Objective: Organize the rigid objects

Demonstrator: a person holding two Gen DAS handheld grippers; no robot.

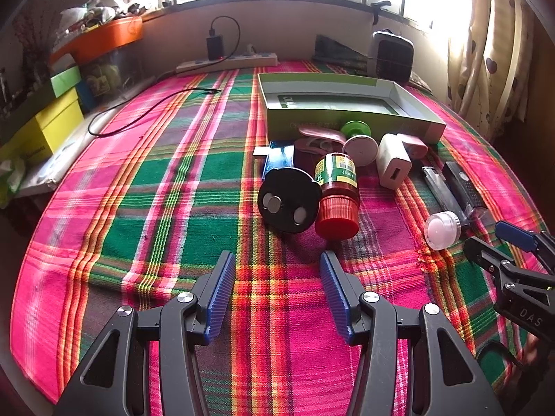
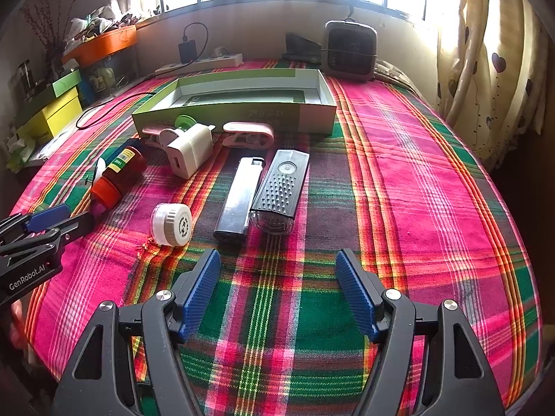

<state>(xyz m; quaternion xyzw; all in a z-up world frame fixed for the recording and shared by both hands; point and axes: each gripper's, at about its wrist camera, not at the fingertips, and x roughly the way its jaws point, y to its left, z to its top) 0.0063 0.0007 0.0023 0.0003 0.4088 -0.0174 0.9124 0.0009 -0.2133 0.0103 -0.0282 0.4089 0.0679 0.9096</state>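
A: Far left, the left gripper (image 1: pixel 277 277) hovers over the plaid pink-and-green cloth (image 1: pixel 156 173), claw released, nothing between its blue pads.

B: Just ahead of it lie a round black disc with two metal studs (image 1: pixel 289 199) and a brown plastic bottle with a red cap (image 1: pixel 337 190), touching.

A: Further right, a small white round jar (image 2: pixel 172 224), a grey lighter (image 2: pixel 239 199), a black ribbed torch (image 2: pixel 281 190).

B: Behind them the open green cardboard tray (image 2: pixel 242 112) stands far. The right gripper (image 2: pixel 277 277) is released too, empty.

A home room; heart-print curtains (image 2: pixel 485 79) by the window; plaid cloth (image 2: pixel 399 173); power strip (image 1: pixel 227 63) along the wall.
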